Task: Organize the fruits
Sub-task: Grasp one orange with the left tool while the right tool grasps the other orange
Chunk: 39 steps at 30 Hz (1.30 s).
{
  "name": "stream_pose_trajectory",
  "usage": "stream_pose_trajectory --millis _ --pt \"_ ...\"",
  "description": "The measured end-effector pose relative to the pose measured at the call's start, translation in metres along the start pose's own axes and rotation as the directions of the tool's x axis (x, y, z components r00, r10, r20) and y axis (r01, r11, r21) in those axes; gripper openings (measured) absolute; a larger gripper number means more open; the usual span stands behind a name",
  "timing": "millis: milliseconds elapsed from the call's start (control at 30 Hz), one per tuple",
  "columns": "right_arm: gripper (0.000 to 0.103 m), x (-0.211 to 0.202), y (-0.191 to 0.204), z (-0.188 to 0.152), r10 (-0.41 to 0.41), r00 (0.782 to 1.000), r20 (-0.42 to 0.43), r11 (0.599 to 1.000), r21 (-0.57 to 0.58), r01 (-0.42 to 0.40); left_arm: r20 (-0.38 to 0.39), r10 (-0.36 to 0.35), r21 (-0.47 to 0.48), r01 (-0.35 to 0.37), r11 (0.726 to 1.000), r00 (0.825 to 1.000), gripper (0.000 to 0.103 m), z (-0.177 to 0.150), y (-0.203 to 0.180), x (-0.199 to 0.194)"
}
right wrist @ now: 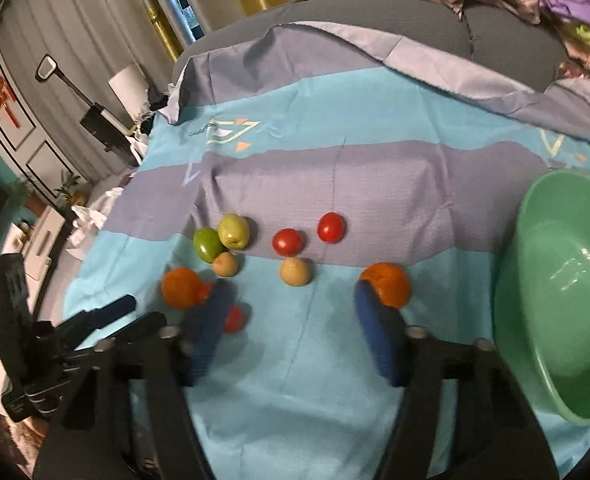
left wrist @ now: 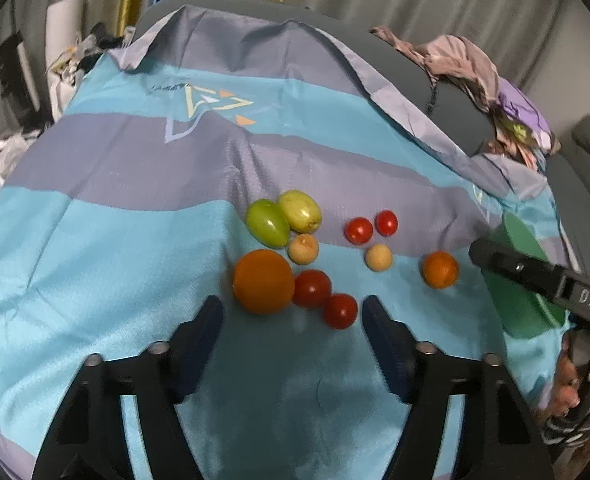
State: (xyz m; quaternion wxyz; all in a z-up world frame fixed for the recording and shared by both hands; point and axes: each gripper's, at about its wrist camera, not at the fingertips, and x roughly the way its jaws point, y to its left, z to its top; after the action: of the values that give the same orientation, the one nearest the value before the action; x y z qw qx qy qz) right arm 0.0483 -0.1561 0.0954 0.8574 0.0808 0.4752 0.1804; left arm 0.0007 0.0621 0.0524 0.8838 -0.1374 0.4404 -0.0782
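In the right wrist view, the left gripper [right wrist: 107, 312] pokes in at the lower left of the frame, its jaws apart and empty. Just right of it, near the middle left, lies a tight bunch of fruit on the striped blue cloth [right wrist: 295, 380]: a large orange [right wrist: 179, 287], two green fruits [right wrist: 207, 243] touching each other above it, a small tan fruit [right wrist: 225, 264] between them, and a red tomato [right wrist: 234, 319] partly hidden behind the right gripper's left finger. In the left wrist view the same bunch sits just beyond the left gripper's own spread fingers, with nothing between them, so it seems poised to sort this side. Toward the centre lie two more red tomatoes [right wrist: 288, 242] side by side and a second tan fruit [right wrist: 294, 271] below them, all apart from each other. Further right, the right gripper [right wrist: 291, 304] hangs over bare cloth, jaws moderately open and gripping nothing; a smaller orange [right wrist: 389, 284] sits just behind its right fingertip, probably the nearest pick. At the far right edge a green bowl [right wrist: 511, 280] stands empty, likely the place meant for the fruit, so no piece appears sorted yet.
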Motion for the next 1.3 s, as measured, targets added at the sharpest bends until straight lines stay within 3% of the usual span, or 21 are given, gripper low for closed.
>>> stream_pose_trajectory --millis 167,367,667,867,933,1233,1300 --pt "0.053 0.009 -0.009 0.006 -0.046 0.999 -0.007 0.999 0.008 0.046 -0.013 -0.029 -0.011 0.029 1.0 1.0 0.056 0.003 -0.001 0.0" --pt "0.048 0.022 -0.028 0.007 -0.056 0.998 -0.042 0.998 0.036 0.057 -0.028 0.046 0.037 -0.045 0.998 0.999 0.055 0.02 -0.008 0.009" --pt "0.048 0.042 -0.034 0.009 -0.179 0.982 -0.057 0.984 -0.013 0.179 -0.059 0.155 0.08 -0.15 0.985 0.986 0.055 0.02 -0.006 0.037" --pt "0.048 0.05 -0.039 0.007 -0.25 0.966 -0.058 0.968 -0.034 0.249 -0.057 0.159 0.09 -0.154 0.984 0.986 0.051 0.019 -0.01 0.043" --pt "0.048 0.051 -0.039 0.006 -0.266 0.962 -0.055 0.964 -0.043 0.264 -0.049 0.192 0.113 -0.185 0.976 0.98 0.049 0.017 -0.013 0.047" --pt "0.059 0.061 -0.039 0.003 -0.309 0.948 -0.071 0.95 -0.062 0.305 -0.058 0.166 0.069 -0.162 0.984 0.984 0.049 0.017 -0.006 0.049" --pt "0.057 0.067 -0.041 0.0 -0.263 0.958 -0.113 0.965 -0.045 0.26 -0.059 0.163 0.062 -0.159 0.985 0.985 0.049 0.016 -0.005 0.049"
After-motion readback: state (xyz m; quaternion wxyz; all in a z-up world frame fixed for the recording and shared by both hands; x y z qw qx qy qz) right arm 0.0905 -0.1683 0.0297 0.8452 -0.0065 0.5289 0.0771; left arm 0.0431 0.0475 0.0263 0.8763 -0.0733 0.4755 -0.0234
